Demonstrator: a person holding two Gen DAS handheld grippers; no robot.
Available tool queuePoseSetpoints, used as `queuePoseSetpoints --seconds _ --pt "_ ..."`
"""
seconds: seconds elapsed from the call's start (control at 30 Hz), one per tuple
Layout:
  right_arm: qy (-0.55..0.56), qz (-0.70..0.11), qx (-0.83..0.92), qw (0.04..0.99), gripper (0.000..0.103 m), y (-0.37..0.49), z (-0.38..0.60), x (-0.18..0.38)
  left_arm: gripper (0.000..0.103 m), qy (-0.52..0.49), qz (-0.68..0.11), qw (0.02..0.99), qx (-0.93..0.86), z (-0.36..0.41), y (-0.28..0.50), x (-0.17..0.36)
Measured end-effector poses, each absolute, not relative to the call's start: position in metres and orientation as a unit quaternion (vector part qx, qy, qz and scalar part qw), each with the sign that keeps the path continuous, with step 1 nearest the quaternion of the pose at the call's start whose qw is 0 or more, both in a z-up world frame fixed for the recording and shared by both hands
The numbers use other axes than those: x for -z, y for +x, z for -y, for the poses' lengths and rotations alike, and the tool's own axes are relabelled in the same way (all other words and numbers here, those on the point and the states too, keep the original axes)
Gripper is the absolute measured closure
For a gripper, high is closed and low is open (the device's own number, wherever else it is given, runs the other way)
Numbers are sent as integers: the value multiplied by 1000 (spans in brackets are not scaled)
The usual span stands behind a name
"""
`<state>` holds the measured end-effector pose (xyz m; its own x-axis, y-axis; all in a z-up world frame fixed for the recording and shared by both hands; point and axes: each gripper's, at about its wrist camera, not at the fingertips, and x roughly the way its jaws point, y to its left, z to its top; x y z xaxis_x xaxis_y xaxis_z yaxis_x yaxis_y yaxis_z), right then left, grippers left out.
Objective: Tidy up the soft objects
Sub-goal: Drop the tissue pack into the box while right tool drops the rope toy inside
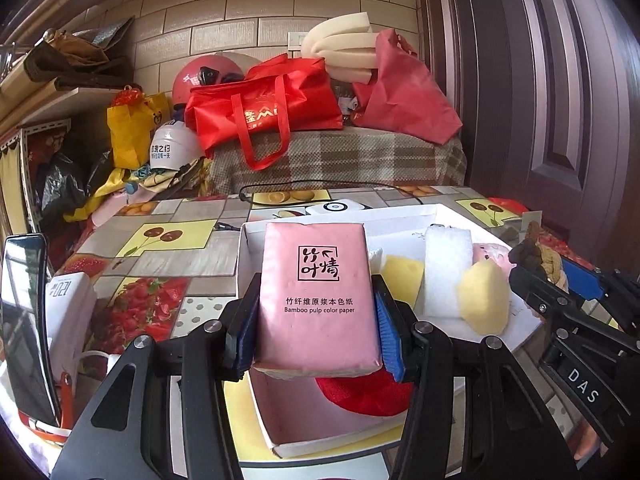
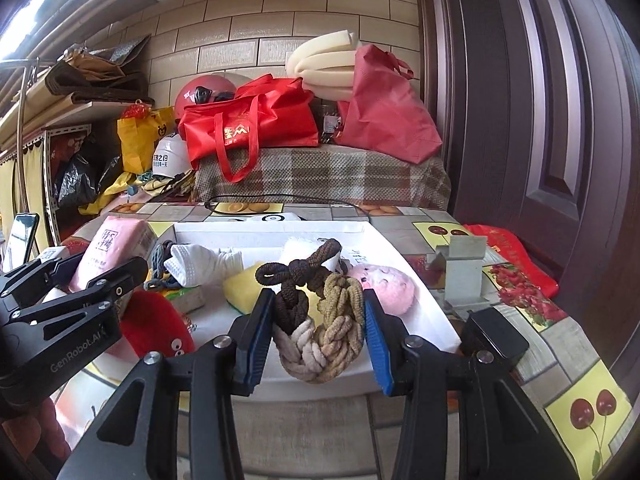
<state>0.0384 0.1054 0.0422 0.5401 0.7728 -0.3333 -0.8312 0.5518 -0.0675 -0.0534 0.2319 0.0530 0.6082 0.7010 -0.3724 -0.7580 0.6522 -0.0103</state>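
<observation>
My left gripper (image 1: 316, 328) is shut on a pink tissue pack (image 1: 318, 296) and holds it above a white cardboard tray (image 1: 280, 436). The pack also shows in the right wrist view (image 2: 108, 252). My right gripper (image 2: 318, 336) is shut on a braided rope knot (image 2: 316, 320) of brown, tan and cream strands, above a second white tray (image 2: 420, 312). That tray holds a yellow sponge (image 1: 482, 300), a white foam block (image 1: 446, 268), a pink plush (image 2: 386, 288) and a white cloth (image 2: 200, 264). A red plush (image 1: 360, 394) lies under the pack.
The table (image 2: 560, 360) has a fruit-print cover. A phone (image 1: 24, 320) stands at the left. A small black box (image 2: 496, 336) and a grey stand (image 2: 464, 272) sit at the right. Red bags (image 1: 264, 108), helmets and foam are piled behind. A door (image 1: 560, 100) is at right.
</observation>
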Motion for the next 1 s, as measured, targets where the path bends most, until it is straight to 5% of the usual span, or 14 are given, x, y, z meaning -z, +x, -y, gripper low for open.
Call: queuePoseSetpoints --seconds 0.47,0.53,0.6,0.67,1.0 --pt "-117 -165 -454 868 59 74 -164 -41 53 -127 -182 887 -406 -271 -37 -52" --pt "-121 -169 -456 865 59 76 -169 -40 44 -139 -190 884 -405 -275 -36 -50" --pt "-129 -170 -453 866 50 75 -173 -39 19 -147 -185 880 -413 -277 -40 -49" --pt "-132 -163 -446 870 13 72 -172 -39 5 -146 -172 879 -420 -275 -44 -51" --pt "-89 -136 -439 884 0 72 -153 -46 0 -78 -131 890 -430 -242 -54 -60"
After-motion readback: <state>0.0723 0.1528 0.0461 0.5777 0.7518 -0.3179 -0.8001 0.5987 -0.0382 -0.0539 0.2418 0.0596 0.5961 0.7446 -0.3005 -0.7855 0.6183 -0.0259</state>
